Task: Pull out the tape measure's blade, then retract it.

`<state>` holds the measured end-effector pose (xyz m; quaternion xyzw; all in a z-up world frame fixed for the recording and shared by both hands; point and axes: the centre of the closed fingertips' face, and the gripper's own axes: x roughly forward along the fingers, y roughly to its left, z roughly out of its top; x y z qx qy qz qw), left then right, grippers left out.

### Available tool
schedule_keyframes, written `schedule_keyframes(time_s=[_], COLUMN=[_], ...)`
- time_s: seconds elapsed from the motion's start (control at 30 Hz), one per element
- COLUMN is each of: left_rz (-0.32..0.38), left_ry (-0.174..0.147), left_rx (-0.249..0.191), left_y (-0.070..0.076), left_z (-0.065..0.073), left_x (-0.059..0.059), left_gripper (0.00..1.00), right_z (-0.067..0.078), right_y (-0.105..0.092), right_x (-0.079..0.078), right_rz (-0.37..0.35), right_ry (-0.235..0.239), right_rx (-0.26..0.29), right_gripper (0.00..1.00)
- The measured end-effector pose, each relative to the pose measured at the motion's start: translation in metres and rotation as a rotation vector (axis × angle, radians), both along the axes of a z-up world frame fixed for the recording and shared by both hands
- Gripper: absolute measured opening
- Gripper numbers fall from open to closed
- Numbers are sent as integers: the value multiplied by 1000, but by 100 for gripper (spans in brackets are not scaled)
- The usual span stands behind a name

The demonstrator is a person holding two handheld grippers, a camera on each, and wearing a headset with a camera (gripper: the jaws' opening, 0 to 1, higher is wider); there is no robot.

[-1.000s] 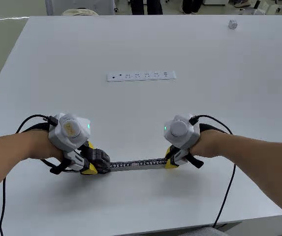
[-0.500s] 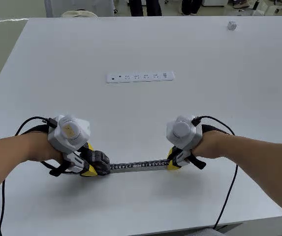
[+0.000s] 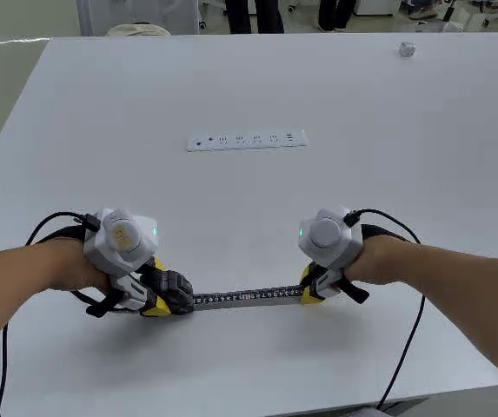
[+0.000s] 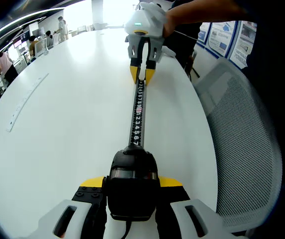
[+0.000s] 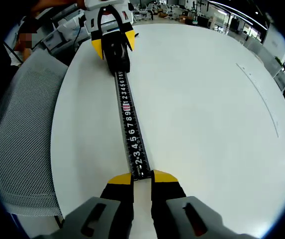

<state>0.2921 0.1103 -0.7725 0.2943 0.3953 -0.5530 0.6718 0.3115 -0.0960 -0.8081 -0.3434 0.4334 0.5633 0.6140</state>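
One tape measure [image 3: 172, 289] lies along the near edge of the white table [image 3: 231, 78], its dark case on the left and its single blade [image 3: 247, 297] drawn out to the right, flat on the tabletop. Two grippers work it, one in each of the person's hands. The left gripper [image 3: 156, 301] has its two yellow-tipped jaws clamped on either side of the case; in the left gripper view the case sits squarely between them, touching both. The right gripper [image 3: 309, 294] has its two jaws pinched together on the blade's free end; in the right gripper view the printed numbers run away from the jaws toward the case, the low numbers nearest the jaws. The blade stretches straight between the two grippers, which face each other well apart.

Farther off, near the middle of the table, lies one white power strip [image 3: 246, 139] with a row of sockets, roughly parallel to the blade. Near the far right corner sits one small grey object [image 3: 406, 50], too small to make out. Two black cables [image 3: 402, 346] trail from the grippers, one from each, toward the near edge. One mesh-backed chair [image 4: 241, 139] stands just beside the table on the near side, seen in both gripper views
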Motion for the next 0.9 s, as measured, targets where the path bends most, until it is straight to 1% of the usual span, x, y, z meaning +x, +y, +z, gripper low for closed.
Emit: schedule_keyframes(time_s=[0.5, 0.9], left_rz=[-1, 4], left_ry=[2, 1], left_rx=[0, -1], left_y=[0, -2], left_z=[0, 1], left_x=[0, -1], left_gripper=[34, 34], right_z=[0, 0], right_y=[-9, -16], right_x=[1, -1], right_rz=[-13, -21], right_ry=[3, 3], right_rx=[10, 7], right_gripper=[11, 11])
